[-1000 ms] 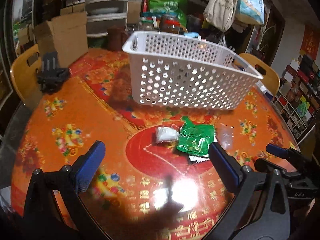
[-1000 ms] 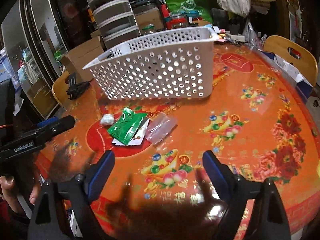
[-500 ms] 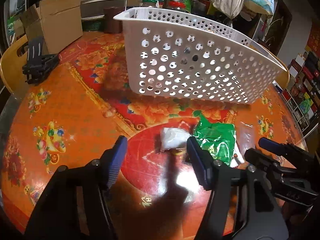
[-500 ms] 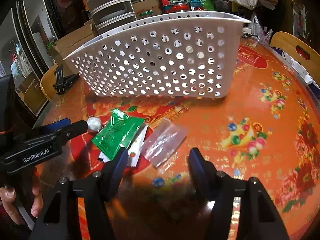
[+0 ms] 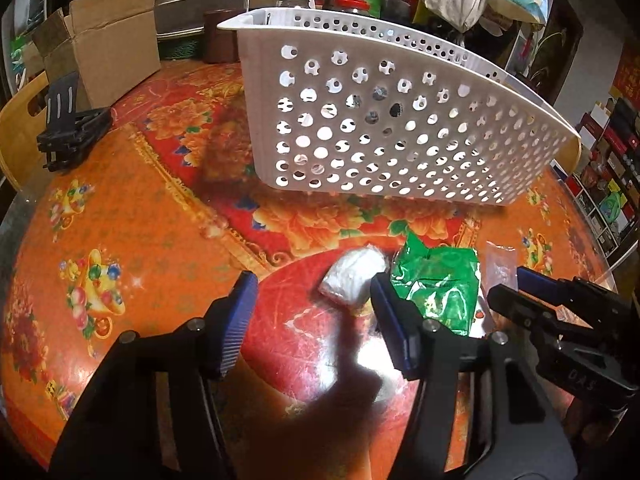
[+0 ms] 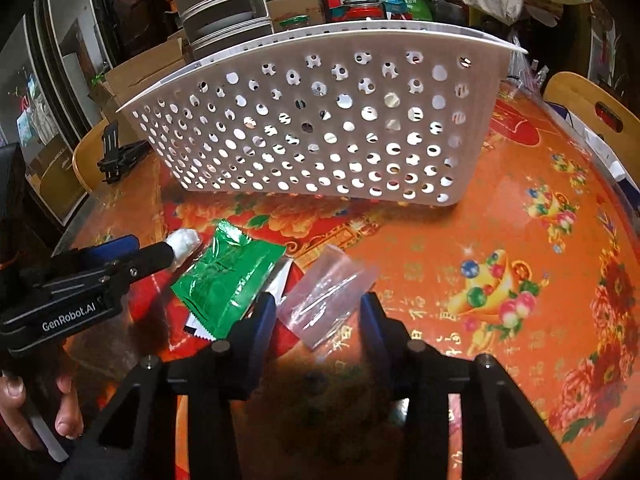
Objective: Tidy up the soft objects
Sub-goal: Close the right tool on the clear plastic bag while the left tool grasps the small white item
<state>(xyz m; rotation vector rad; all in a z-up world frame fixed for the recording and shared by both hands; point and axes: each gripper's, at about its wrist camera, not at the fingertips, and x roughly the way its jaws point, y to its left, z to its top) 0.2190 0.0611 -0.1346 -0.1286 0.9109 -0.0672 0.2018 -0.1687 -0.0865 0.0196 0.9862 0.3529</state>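
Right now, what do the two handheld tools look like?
Both are black plastic frames with silver pivot screws. The left tool and the right tool each carry two blue ribbed pads. Seen from the right wrist view, the left tool's body bears white "GenRobot.AI" lettering. No cables or sleeves show.

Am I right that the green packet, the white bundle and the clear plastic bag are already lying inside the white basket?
No. In both wrist views, the green packet, white bundle and clear plastic bag lie on the table in front of the white basket, not inside it.
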